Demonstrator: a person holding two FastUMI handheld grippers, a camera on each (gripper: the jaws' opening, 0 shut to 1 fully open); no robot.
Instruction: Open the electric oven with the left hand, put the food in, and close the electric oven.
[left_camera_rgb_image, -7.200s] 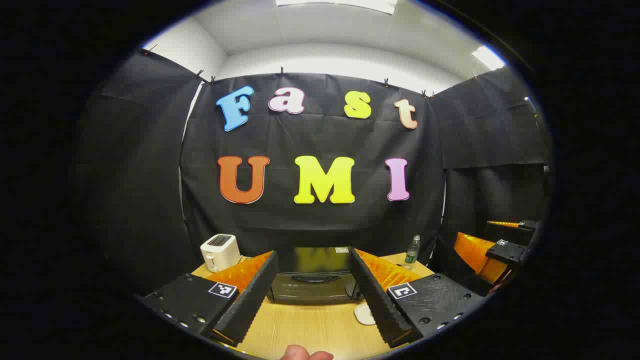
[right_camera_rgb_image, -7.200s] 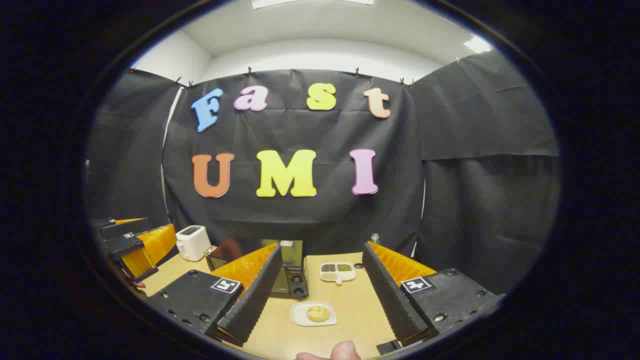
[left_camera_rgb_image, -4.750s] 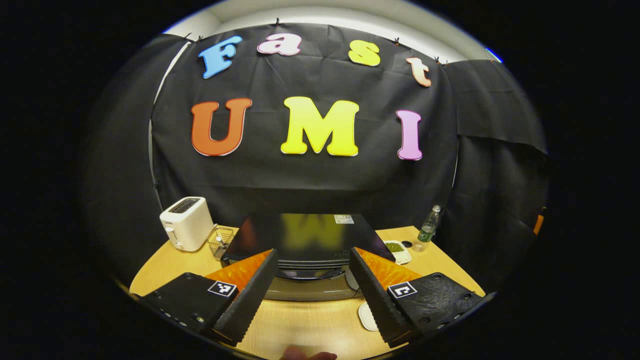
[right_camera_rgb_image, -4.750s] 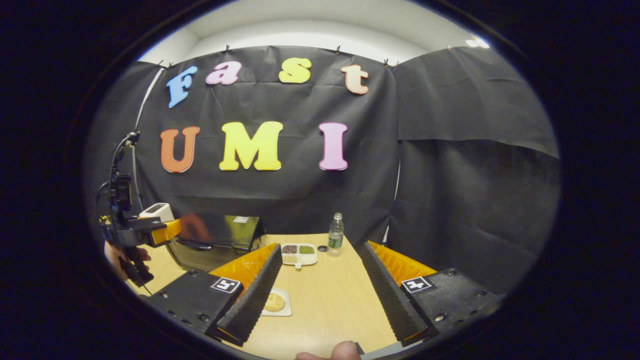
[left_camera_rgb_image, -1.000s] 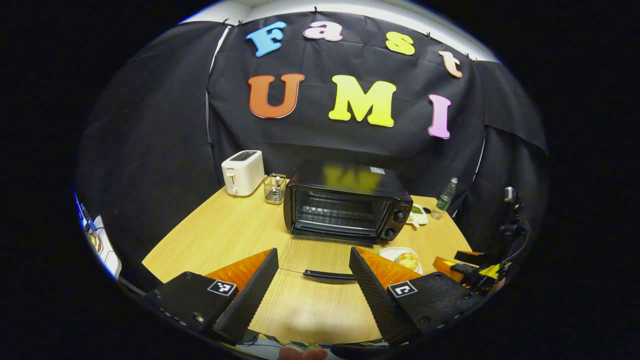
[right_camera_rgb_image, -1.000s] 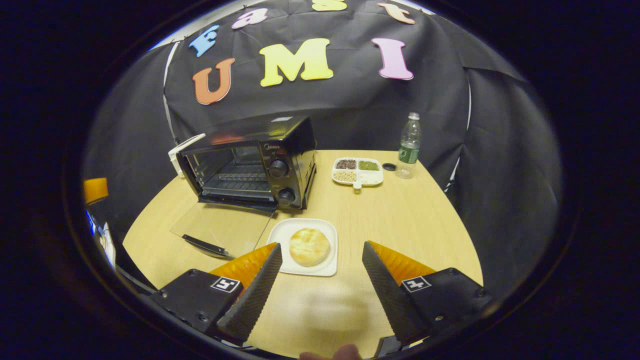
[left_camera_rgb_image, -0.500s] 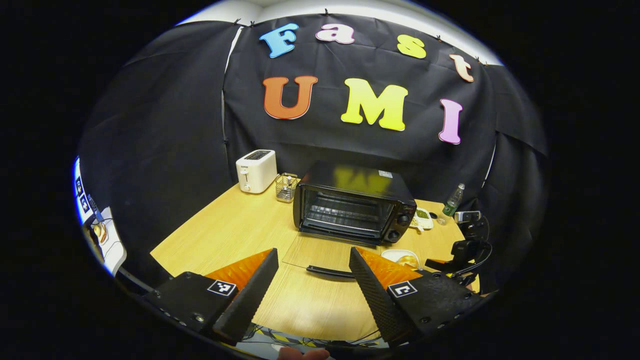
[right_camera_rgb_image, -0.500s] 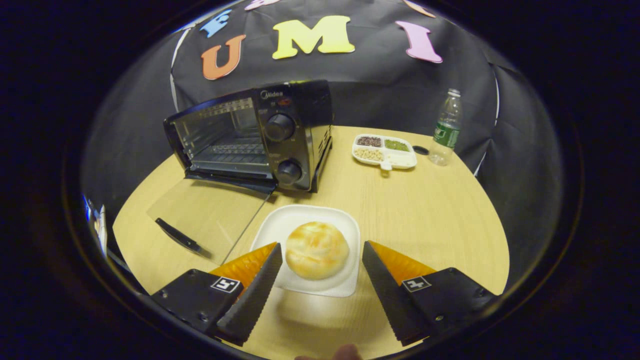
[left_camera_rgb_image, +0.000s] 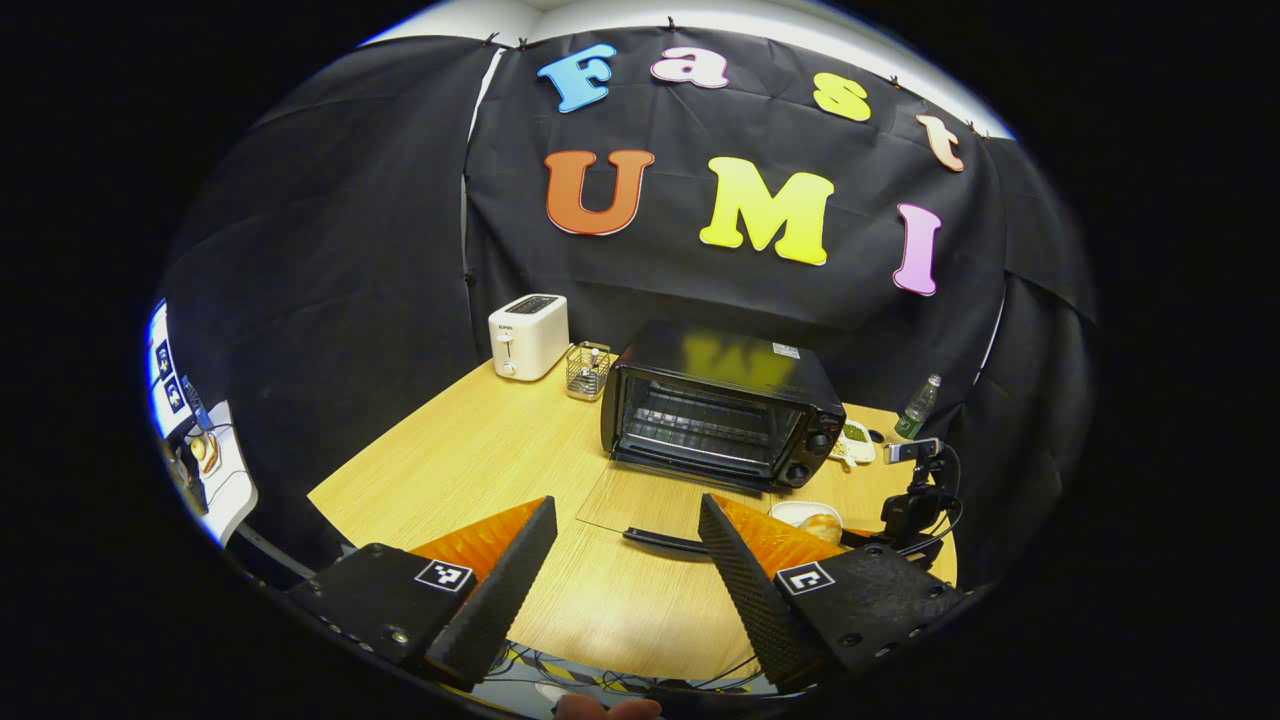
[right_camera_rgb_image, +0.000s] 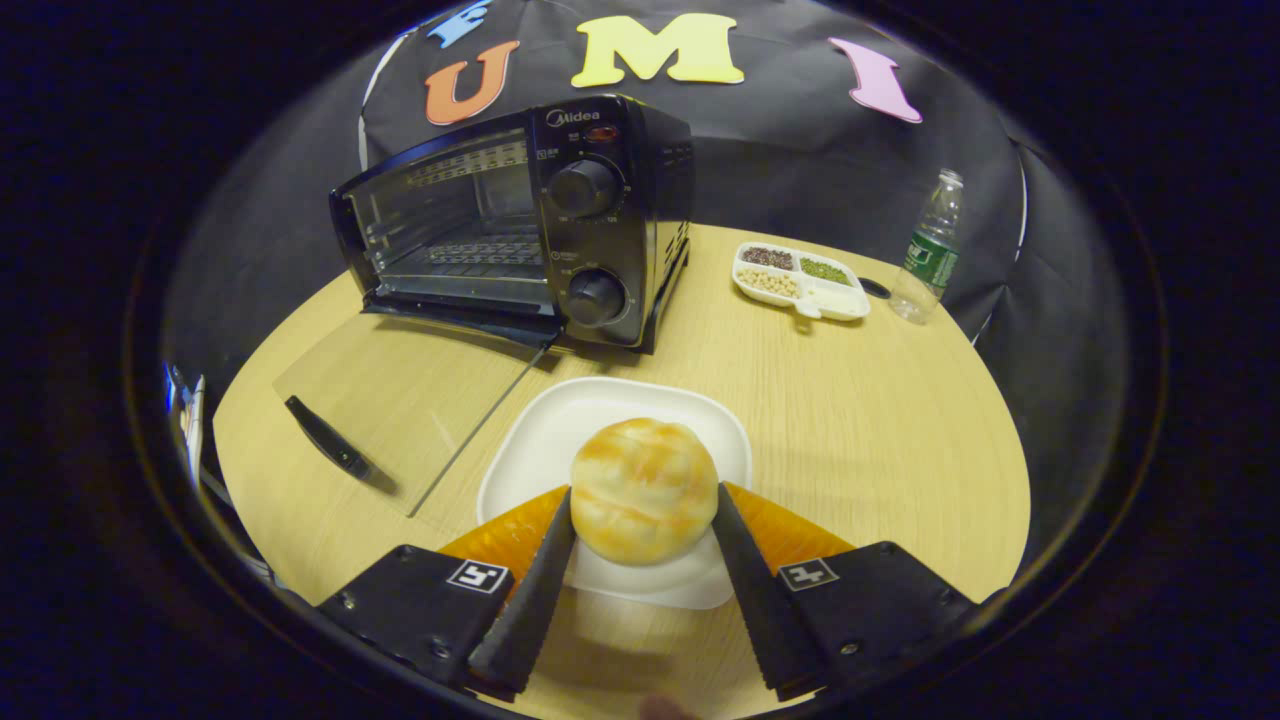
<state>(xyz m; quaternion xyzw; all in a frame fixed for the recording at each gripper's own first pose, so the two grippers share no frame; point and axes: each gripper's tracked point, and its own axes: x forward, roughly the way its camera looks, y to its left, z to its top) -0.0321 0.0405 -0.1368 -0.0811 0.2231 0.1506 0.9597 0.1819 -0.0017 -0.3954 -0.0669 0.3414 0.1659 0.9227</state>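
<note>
The bun (right_camera_rgb_image: 644, 490) sits on a white plate (right_camera_rgb_image: 560, 420) near the front of the tabletop (right_camera_rgb_image: 880, 430), and the right gripper (right_camera_rgb_image: 640, 540) has closed in on it, one finger against each side of the crust. Just behind the plate stands the electric oven (right_camera_rgb_image: 590, 200), black, with two knobs on its right panel; its glass door (right_camera_rgb_image: 400, 390) is folded down flat onto the tabletop, handle toward the front edge, and the wire rack inside is bare. To the oven's right lie a divided dish (right_camera_rgb_image: 800, 280) of beans and a plastic bottle (right_camera_rgb_image: 928, 250). In the left gripper view, the left gripper (left_camera_rgb_image: 625, 560) hangs wide open and empty above the near edge, well back from the oven. A white toaster (left_camera_rgb_image: 528, 335) and a small wire basket (left_camera_rgb_image: 587, 370) stand to the oven's left, by the booth wall.
</note>
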